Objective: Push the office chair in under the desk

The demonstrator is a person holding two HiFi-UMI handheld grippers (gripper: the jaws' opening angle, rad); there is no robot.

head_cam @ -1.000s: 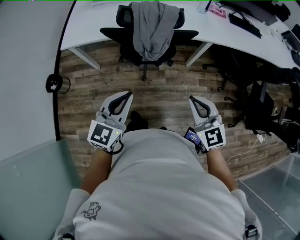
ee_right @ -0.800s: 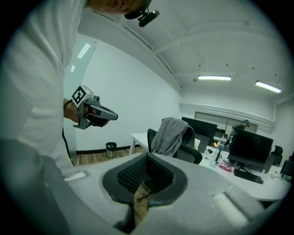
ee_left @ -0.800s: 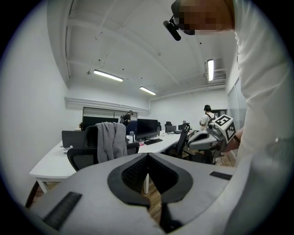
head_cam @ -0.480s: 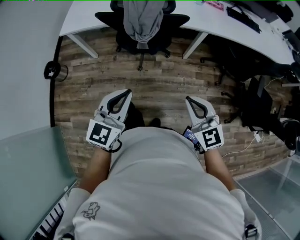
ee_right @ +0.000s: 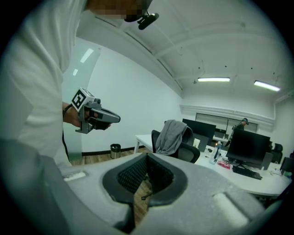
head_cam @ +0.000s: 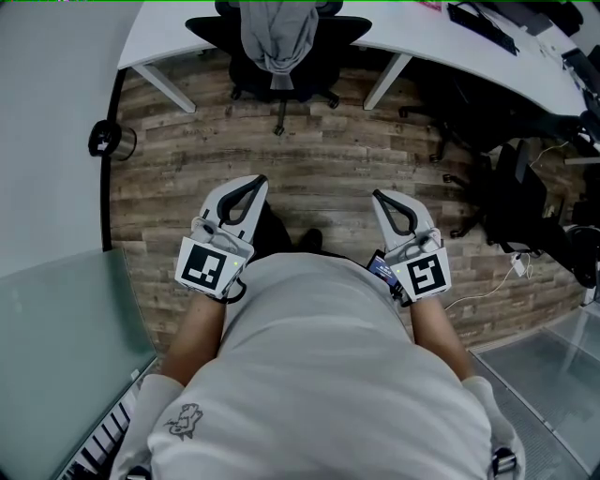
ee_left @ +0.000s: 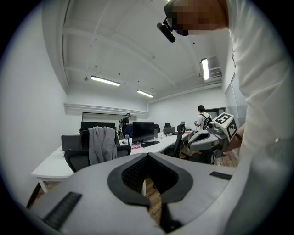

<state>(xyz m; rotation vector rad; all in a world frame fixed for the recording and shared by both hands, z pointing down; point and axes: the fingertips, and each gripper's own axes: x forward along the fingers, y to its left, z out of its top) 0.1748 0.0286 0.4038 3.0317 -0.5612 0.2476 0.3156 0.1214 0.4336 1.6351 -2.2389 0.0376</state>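
Locates black office chair (head_cam: 214,26) at the edge of the white tabletop (head_cam: 159,37), backrest facing the person, grey garment (head_cam: 277,28) draped over it; notes its wheeled base on the wooden floor (head_cam: 309,159); finds left gripper (head_cam: 255,183) and right gripper (head_cam: 380,197) side by side ahead of the torso, well apart from the chair; records both sets of jaws closed, nothing between them; marks waste bin (head_cam: 114,141) by the wall.

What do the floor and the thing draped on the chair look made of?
Floor: wood-look planks, matte, with visible grain and staggered seams; real wood or laminate, unclear. Draped garment: soft grey fabric, hanging in folds.
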